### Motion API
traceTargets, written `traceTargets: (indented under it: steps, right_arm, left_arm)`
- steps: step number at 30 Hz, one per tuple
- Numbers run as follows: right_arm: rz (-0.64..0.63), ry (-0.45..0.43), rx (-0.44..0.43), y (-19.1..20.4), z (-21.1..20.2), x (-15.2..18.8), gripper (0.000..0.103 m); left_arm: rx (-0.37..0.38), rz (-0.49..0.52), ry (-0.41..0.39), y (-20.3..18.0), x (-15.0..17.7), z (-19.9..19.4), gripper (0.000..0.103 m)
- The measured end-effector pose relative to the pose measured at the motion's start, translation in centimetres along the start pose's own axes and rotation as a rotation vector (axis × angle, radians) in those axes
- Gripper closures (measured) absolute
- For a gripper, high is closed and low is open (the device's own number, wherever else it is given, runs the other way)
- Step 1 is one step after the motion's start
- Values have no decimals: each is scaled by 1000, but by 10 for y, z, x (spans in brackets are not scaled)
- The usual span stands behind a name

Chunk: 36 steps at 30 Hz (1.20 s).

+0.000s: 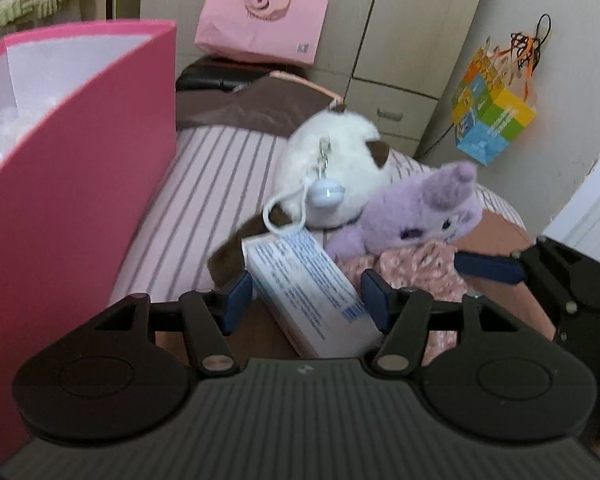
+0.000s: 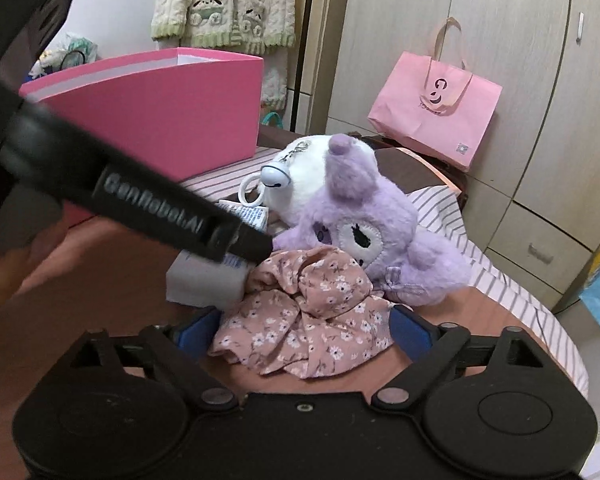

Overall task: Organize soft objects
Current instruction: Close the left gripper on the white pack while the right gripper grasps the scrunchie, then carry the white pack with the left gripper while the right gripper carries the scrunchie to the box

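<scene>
A white tissue pack with blue print point(image 1: 308, 288) lies on the bed between the open fingers of my left gripper point(image 1: 306, 294); the pads stand beside it, and contact is unclear. A pink floral cloth point(image 2: 300, 312) lies bunched between the open fingers of my right gripper point(image 2: 304, 332). A purple plush point(image 2: 364, 232) and a white plush with a bell charm point(image 1: 332, 168) lie just behind. The pink box point(image 1: 80, 152) stands open at the left.
A pink paper bag point(image 1: 260, 16) leans on the wardrobe point(image 2: 520, 80) behind the bed. A coloured bag point(image 1: 492, 116) hangs at the right. The left gripper's body point(image 2: 140, 200) crosses the right wrist view. The striped sheet point(image 1: 204, 184) covers the bed.
</scene>
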State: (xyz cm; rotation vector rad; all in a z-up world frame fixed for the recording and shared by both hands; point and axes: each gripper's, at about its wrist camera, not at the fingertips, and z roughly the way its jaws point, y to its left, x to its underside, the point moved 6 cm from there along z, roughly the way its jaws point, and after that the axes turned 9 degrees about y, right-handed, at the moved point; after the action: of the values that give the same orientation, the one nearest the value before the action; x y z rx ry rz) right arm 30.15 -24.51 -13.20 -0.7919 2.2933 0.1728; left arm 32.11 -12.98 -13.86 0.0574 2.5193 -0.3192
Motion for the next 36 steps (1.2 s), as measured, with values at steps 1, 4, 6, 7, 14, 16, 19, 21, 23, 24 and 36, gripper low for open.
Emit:
traceTargets:
  steps: [1, 4, 6, 7, 14, 16, 19, 21, 23, 24, 36]
  right_arm:
    - [8, -2, -10, -2, 3, 0, 7]
    - [35, -17, -29, -4, 7, 0, 7]
    - [33, -24, -27, -3, 8, 1, 8]
    - [30, -28, -30, -1, 8, 1, 8]
    - [50, -55, -128, 15, -2, 7, 65]
    - [62, -57, -118, 19, -6, 9, 80]
    - [74, -58, -85, 28, -11, 11, 87]
    - [80, -58, -51, 35, -14, 12, 88]
    - [110, -51, -9, 40, -18, 14, 88]
    - [122, -48, 6, 42, -21, 16, 88]
    - [284, -24, 50, 56, -50, 40, 88]
  left_arm:
    - [-1, 6, -9, 0, 0, -1, 44]
    - [-9, 31, -22, -1, 4, -2, 44]
    - [-8, 37, -27, -1, 5, -2, 47]
    - [-8, 40, -30, -1, 5, -2, 47]
    - [5, 47, -46, 2, 12, -9, 59]
    - [-2, 58, -57, 3, 15, -12, 61]
    - [-8, 63, -73, 5, 18, -17, 63]
    - [-9, 70, -82, 5, 20, -22, 64]
    - [-10, 77, -91, 7, 23, -27, 65]
    - [-9, 79, -96, 8, 24, -31, 65]
    - [9, 149, -72, 19, 47, -47, 68]
